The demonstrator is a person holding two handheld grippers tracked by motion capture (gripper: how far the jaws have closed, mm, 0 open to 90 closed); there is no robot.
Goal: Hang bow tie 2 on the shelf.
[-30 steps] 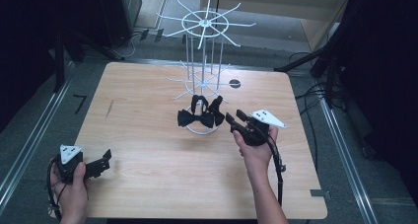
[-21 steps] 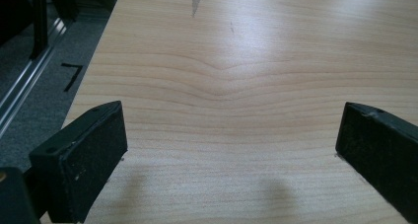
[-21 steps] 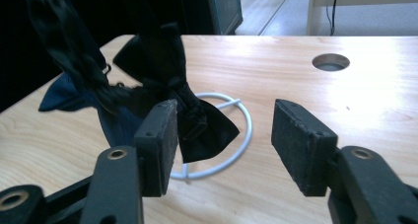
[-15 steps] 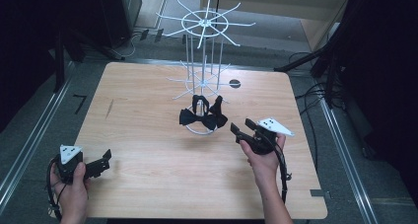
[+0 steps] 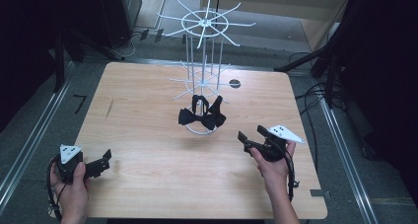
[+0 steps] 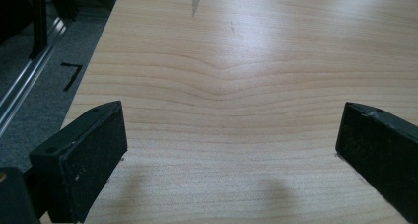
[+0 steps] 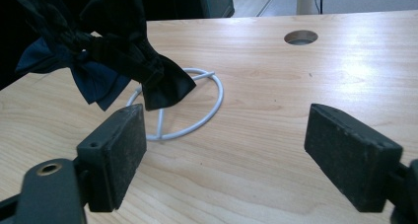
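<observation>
Two dark fabric bow ties (image 5: 202, 116), white wire stand (image 5: 203, 46)

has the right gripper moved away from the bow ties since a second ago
Yes. In the high view the right gripper has pulled back from the bow ties on the white rack, toward the table's near right corner; its empty jaws have just been opening.

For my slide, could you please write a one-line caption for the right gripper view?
Open right gripper above the wooden table, facing black bow ties hanging on a white wire rack.
</observation>
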